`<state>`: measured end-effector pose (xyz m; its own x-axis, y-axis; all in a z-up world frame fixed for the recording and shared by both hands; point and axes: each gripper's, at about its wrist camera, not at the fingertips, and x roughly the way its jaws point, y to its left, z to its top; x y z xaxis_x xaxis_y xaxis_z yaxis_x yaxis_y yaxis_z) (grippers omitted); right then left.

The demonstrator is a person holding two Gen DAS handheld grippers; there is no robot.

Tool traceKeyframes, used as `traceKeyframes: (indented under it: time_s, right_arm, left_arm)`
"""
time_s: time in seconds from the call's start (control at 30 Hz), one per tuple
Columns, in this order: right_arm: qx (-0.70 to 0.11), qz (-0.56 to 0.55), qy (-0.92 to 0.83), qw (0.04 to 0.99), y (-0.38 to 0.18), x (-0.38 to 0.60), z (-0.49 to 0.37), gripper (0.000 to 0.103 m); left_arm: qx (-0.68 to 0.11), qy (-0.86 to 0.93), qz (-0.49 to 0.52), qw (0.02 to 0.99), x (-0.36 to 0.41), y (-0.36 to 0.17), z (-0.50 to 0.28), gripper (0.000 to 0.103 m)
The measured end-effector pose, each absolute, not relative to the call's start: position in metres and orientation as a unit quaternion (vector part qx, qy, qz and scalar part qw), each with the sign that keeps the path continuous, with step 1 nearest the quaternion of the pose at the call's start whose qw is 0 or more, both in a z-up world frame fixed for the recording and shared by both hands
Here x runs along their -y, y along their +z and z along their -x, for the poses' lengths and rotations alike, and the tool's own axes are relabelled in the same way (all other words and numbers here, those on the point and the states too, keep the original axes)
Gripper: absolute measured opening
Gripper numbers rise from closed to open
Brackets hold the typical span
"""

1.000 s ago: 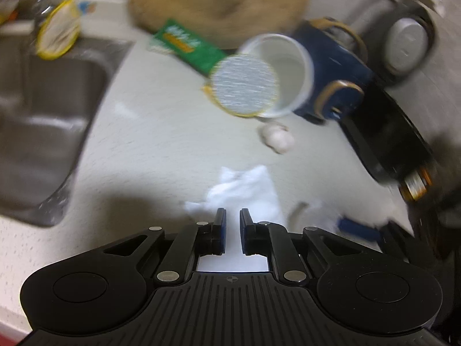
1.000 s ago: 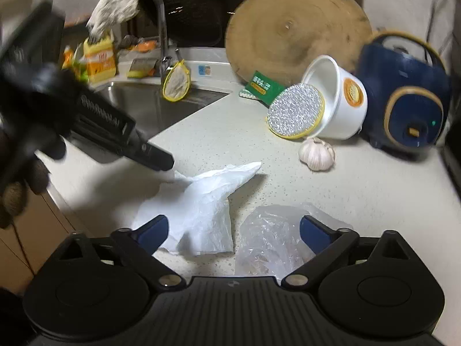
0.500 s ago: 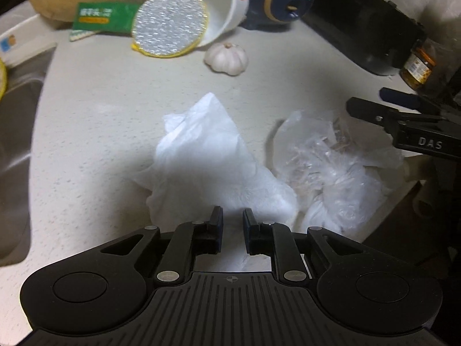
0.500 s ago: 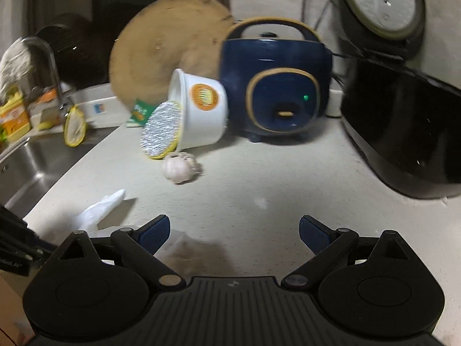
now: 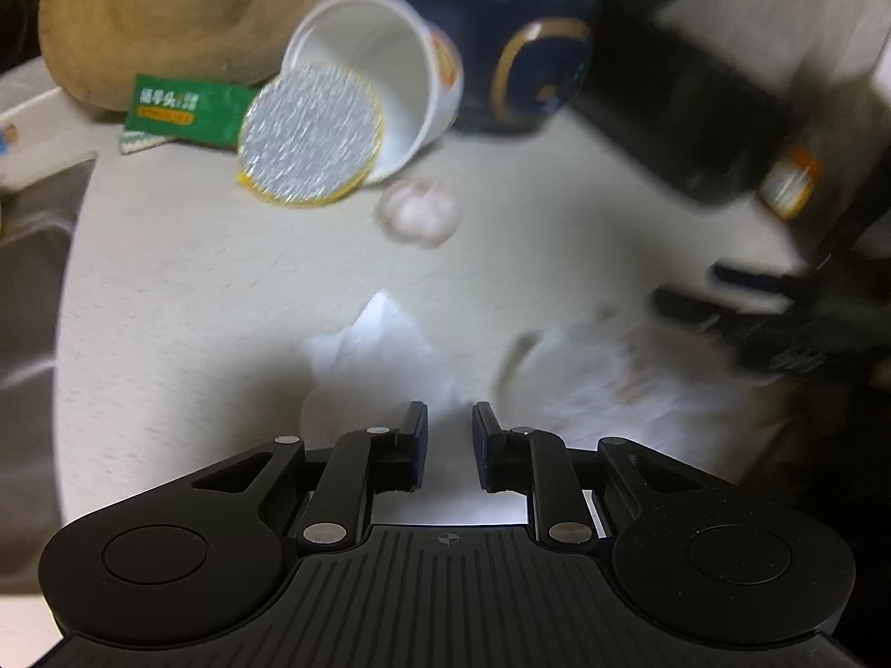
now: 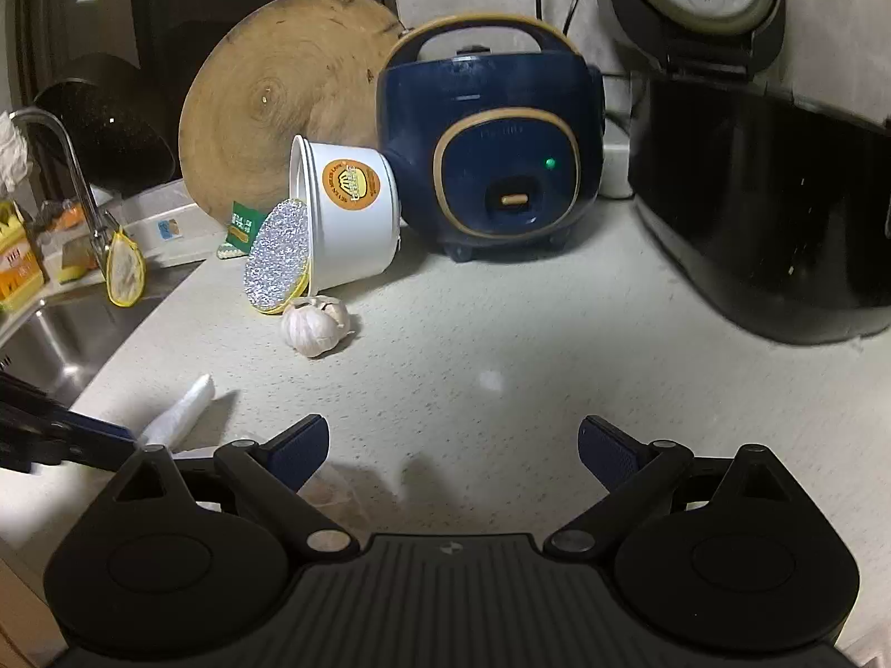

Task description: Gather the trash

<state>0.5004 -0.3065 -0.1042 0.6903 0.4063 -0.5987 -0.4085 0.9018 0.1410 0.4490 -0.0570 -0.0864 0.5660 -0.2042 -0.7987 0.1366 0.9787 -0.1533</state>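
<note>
Left gripper [image 5: 450, 426] opening over tissue [image 5: 384, 356]; right gripper [image 6: 452, 440] spread wide, empty, near garlic [image 6: 313, 324] on bench [image 6: 501, 334].

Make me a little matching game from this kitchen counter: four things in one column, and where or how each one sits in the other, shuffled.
Things:
1. white paper cup
2. garlic bulb
3. round wooden cutting board
4. crumpled white tissue

Places or states:
A. propped upright behind the blue rice cooker
B. just ahead of the left gripper, whose jaws are opening
C. tipped on its side, foil lid hanging off
D. on the counter in front of that lid

Pairs: 1-C, 2-D, 3-A, 4-B
</note>
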Motion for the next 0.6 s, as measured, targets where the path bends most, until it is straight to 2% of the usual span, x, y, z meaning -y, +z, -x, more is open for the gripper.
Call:
traceKeyframes:
  time_s: [0.1,0.2,0.37,0.43,0.47,0.6]
  right_arm:
    - [-0.326,0.001,0.224,0.918,-0.105,0.307,-0.499,0.097]
    - [-0.328,0.003,0.221,0.918,-0.106,0.308,-0.497,0.097]
    - [-0.337,-0.009,0.214,0.917,-0.108,0.314,-0.498,0.097]
    - [-0.34,-0.016,0.219,0.914,-0.108,0.315,-0.498,0.097]
    - [-0.34,-0.021,0.225,0.913,-0.107,0.316,-0.497,0.097]
    - [-0.335,-0.022,0.296,0.894,-0.101,0.306,-0.485,0.097]
  left_arm:
    - [-0.48,-0.085,-0.043,0.872,0.069,-0.102,-0.453,0.022]
    - [-0.469,-0.095,-0.073,0.875,0.073,-0.105,-0.448,0.021]
    - [-0.481,-0.117,-0.035,0.868,0.064,-0.104,-0.454,0.023]
    - [-0.489,-0.127,-0.004,0.863,0.059,-0.104,-0.46,0.033]
    - [-0.492,-0.132,0.01,0.86,0.056,-0.104,-0.462,0.035]
    - [-0.485,-0.13,0.014,0.865,0.059,-0.105,-0.462,0.035]
